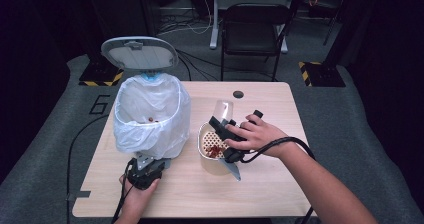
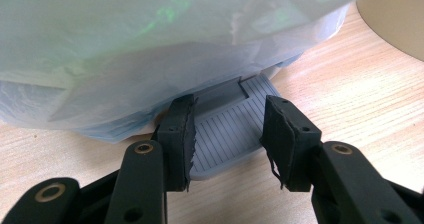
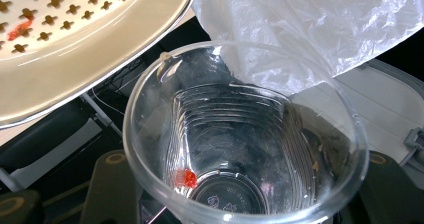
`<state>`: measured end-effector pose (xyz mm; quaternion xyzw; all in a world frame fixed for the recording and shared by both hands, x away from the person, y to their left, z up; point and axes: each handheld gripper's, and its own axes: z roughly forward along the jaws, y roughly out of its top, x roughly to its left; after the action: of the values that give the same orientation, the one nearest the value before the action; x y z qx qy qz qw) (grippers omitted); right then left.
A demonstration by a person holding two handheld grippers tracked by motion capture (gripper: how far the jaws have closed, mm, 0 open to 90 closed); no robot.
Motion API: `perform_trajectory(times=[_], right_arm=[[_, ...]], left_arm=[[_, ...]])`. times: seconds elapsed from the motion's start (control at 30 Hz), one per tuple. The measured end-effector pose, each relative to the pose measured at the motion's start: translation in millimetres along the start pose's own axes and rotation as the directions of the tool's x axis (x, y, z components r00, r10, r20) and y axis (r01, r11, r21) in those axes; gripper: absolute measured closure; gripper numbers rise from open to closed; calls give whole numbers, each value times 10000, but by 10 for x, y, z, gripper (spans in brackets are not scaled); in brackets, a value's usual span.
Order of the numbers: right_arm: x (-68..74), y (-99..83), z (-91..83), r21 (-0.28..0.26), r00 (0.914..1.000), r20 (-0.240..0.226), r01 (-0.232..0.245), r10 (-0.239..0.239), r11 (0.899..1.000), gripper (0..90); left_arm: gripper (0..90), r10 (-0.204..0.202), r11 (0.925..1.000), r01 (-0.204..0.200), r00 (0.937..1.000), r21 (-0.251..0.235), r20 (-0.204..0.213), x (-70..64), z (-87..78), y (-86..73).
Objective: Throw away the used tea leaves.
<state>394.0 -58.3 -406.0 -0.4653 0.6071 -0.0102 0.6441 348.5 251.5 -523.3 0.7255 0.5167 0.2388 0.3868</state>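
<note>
A clear plastic cup (image 1: 223, 110) is clamped in the right tool (image 1: 231, 129), tipped over the beige perforated strainer bowl (image 1: 205, 134) near the middle of the counter (image 1: 270, 184). In the right gripper view the cup (image 3: 245, 134) is seen from its mouth, ribbed along its wall, with moulded marks on its base too small to be read and one small red piece (image 3: 185, 178) stuck near the bottom. The bowl's rim (image 3: 75, 94) is seen just above the cup, with cross-shaped holes and a red smear. More red scraps (image 1: 214, 150) lie in the bowl.

The left tool (image 1: 145, 173) is set at the near side of a pedal bin (image 1: 150, 119), whose lid (image 1: 139, 53) stands open and whose mouth is lined with a thin, crinkled white bag (image 2: 150, 44). In the left gripper view the jaws are seen apart, either side of the grey ribbed pedal (image 2: 225, 134); whether they touch it cannot be told.

The bin stands close to the counter's left edge, and the bowl just beside it. Bare pale wood is left to the right and along the near edge. The number 6 (image 1: 99, 104) is marked on the grey floor beyond the left edge. A black chair (image 1: 252, 31) stands beyond the far edge.
</note>
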Motion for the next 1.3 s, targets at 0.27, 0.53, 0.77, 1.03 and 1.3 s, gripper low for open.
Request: perform_trajectory(times=[0.27,0.53,0.77,1.03,1.3], right_arm=[[-11,11,6,-10,10000,-38,88,-89,10000,409],[-59,2,18,-90,9997,-233,-64,62,9999,407],[-99,0,26,-164,9995,-293,60,-64,9998,407],[-149,-31,17,-229,9970,-629,-461,445,9987,405],[-291,-108,28,-527,9899,-1415,-96,21,9986,404]], left_arm=[[561,-156,9999,157,9998,41,-121,-10,1,-3],[561,-42,10000,42,10000,20,-26,-3,-1,0],[561,-99,10000,99,9999,-12,-86,-8,2,-2],[562,-173,9998,173,9998,61,-123,-10,1,-3],[561,-134,9999,134,9999,50,-99,-8,0,-1]])
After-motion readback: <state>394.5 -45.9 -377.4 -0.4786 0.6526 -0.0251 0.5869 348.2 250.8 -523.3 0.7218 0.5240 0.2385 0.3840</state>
